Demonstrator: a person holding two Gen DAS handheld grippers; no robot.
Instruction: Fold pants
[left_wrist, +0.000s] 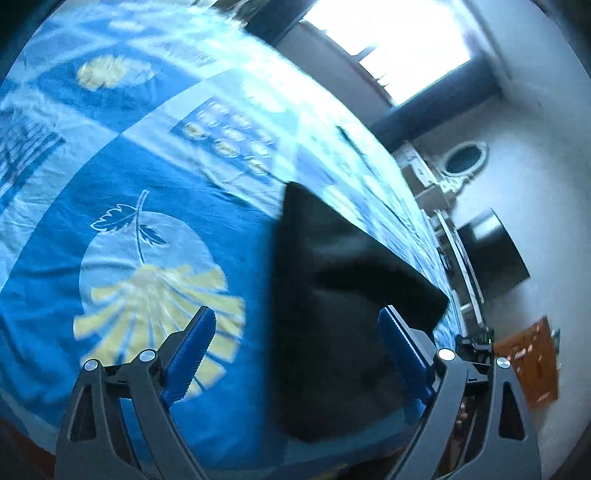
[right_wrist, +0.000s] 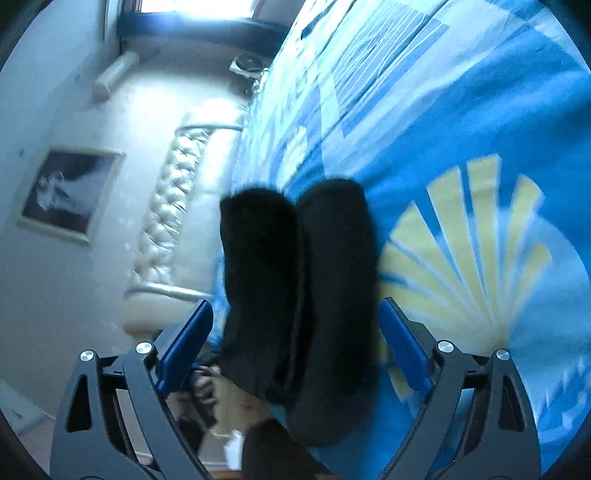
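Observation:
The black pants lie folded on the blue patterned bedspread near the bed's edge. In the left wrist view my left gripper is open, its blue pads wide apart, with the dark cloth lying below and between them, untouched. In the right wrist view the pants show as two thick black rolls side by side, reaching over the bed's edge. My right gripper is open too, its pads standing clear on either side of the cloth.
A padded silver headboard and a framed picture on the wall stand left in the right wrist view. A bright window, a dark box and a brown item lie beyond the bed's edge. A hand shows below.

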